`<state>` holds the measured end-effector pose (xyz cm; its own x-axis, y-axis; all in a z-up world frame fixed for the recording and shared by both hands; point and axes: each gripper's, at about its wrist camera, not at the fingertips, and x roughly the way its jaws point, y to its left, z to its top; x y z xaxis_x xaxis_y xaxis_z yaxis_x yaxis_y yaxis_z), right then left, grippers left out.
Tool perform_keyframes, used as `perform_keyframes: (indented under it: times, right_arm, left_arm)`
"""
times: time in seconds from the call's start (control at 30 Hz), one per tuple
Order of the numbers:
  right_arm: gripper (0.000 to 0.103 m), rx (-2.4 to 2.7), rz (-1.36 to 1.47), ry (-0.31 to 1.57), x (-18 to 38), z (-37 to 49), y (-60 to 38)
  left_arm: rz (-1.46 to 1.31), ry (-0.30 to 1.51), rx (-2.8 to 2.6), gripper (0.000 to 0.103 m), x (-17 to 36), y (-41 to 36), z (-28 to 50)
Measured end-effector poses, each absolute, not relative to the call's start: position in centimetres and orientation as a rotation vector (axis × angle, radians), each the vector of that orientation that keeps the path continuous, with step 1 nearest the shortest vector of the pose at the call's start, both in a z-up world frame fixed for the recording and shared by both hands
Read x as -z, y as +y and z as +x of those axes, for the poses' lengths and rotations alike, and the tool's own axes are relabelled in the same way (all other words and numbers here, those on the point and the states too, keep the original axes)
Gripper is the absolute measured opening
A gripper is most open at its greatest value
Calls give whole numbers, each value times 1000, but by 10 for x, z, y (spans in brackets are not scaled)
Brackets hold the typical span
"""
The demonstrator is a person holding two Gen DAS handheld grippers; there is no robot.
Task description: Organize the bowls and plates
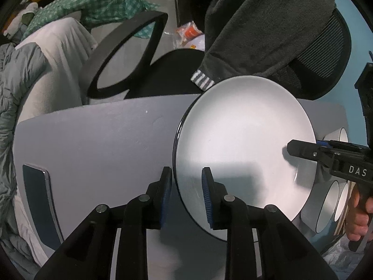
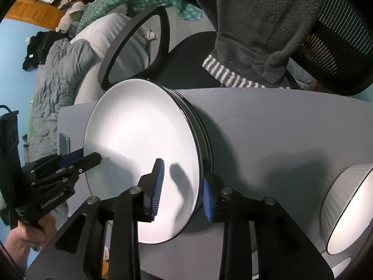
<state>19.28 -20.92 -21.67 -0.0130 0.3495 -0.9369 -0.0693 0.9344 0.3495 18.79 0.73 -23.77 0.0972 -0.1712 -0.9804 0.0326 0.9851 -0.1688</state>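
A white plate (image 1: 244,144) with a dark rim lies on top of a stack of plates (image 2: 202,126) on the grey table (image 1: 105,144). My left gripper (image 1: 186,186) is open, its fingers astride the plate's near rim. My right gripper (image 2: 181,189) is open, its fingers astride the opposite rim of the same plate (image 2: 139,144). The right gripper also shows in the left wrist view (image 1: 310,150), and the left gripper in the right wrist view (image 2: 86,158). White bowls (image 1: 331,205) stand beside the stack; one bowl (image 2: 347,210) is at the right edge.
A phone (image 1: 39,200) lies on the table's left part, also seen in the right wrist view (image 2: 64,143). A black office chair (image 1: 130,53) with a grey garment (image 1: 256,23) stands behind the table. A bed with bedding (image 2: 60,77) lies beyond.
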Motion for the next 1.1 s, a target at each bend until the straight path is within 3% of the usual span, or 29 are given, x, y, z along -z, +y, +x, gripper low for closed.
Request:
perform_keyframes:
  times: [0.07,0.23,0.3,0.5,0.7,1.1]
  right_arm:
    - [32,-322,218,1560,215,193,-207]
    - [40,-284,219,1558,206,190,-208]
    - [60,-231,171,1531,199,187,-208]
    - [60,-205,156,1484,183,178,-207]
    - [60,-161,61,1396,148,150,-200]
    - [64,-95,52,1290,98,81,-207]
  left_arm:
    - [-106,1455,153,27,233,9,184]
    - [-107,1413,142,43,220,13,175]
    - [-110,1404,139,47,214,14,170]
    - [-134,1360,141,48,193,17,152]
    - [-127,1281,156,61,159,14,124]
    - [-60,1177,275,72,109,-16,71]
